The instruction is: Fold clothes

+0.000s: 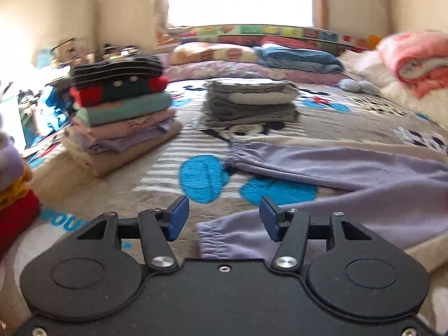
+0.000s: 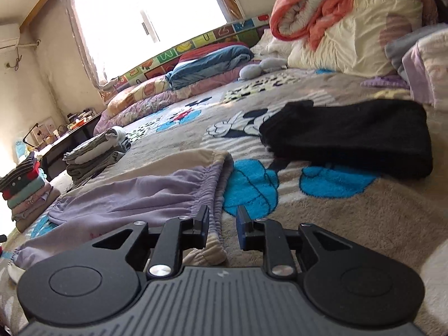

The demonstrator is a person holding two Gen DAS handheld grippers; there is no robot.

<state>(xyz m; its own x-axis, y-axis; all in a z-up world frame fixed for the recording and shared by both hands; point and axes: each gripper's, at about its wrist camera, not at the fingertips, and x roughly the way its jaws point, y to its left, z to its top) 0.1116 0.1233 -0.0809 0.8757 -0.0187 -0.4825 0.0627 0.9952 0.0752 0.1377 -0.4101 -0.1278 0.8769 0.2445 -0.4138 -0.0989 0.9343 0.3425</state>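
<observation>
Two soft lilac trouser legs [image 1: 350, 165] with gathered cuffs lie on fleecy blanket [image 1: 117, 196].

The left gripper [image 1: 221, 218] points forward and slightly downward, its blue-padded jaws standing well apart with nothing between them. The right gripper [image 2: 222, 225] tilts the same way, rolled a little sideways, its jaws parted by a narrower gap, gripping nothing.

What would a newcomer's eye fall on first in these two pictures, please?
Probably the lilac trousers, spread flat on the cartoon blanket just ahead of both grippers. Next, the tall stack of folded clothes at the left edge of the bed, with a lower grey stack beyond the trousers. A black garment lies to the right.
</observation>
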